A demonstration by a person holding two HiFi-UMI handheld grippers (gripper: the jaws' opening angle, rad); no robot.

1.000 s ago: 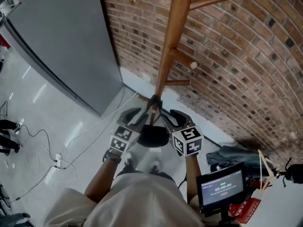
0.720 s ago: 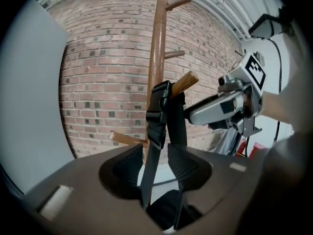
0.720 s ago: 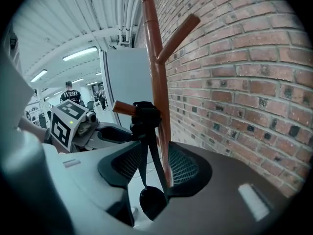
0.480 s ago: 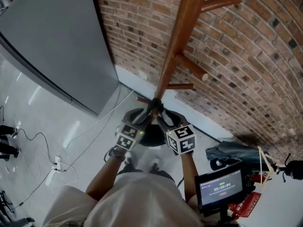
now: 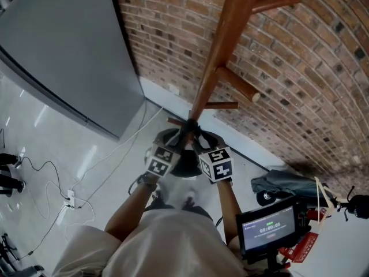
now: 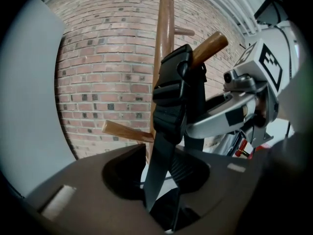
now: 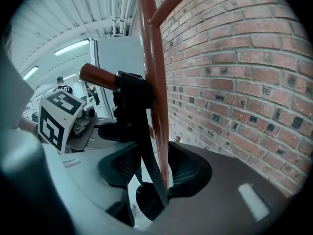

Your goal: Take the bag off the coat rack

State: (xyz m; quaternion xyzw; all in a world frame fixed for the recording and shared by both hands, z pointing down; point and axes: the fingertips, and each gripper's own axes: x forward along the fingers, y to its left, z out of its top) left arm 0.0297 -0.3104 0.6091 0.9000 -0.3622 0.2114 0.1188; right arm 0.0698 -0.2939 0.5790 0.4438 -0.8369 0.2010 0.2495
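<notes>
- Black fabric bag [image 5: 185, 165] is hung low between the 2 grippers, with its black webbing strap [image 6: 164, 146] looped over a slanted pale wooden peg [image 6: 209, 44] just above them.
- Left gripper [image 6: 161, 166]: the jaws have just been closing and the strap is threaded between them. No squeeze on it can be seen, so the gripper is judged unclenched.
- Right gripper [image 7: 152, 176]: the jaws have just been opening and are spread wide. The strap and the reddish wooden pole [image 7: 154, 82] both show in the gap, and nothing is gripped.
- Risk: the pole could be clamped along with the strap if the right jaws are shut where they stand.
- Risk: the bulky black buckle [image 6: 173, 80] could be snagged on the peg if a sideways pull is made, and the rack could be tipped.
- Risk: the 2 grippers are held close side by side and could be knocked together.
- Room: a red brick wall [image 5: 300, 85] is close beyond the jaws, and a grey flat panel [image 5: 63, 56] stands to the left of the left gripper. Open white floor [image 5: 52, 154] is found behind and to the left of the grippers, toward the person.
</notes>
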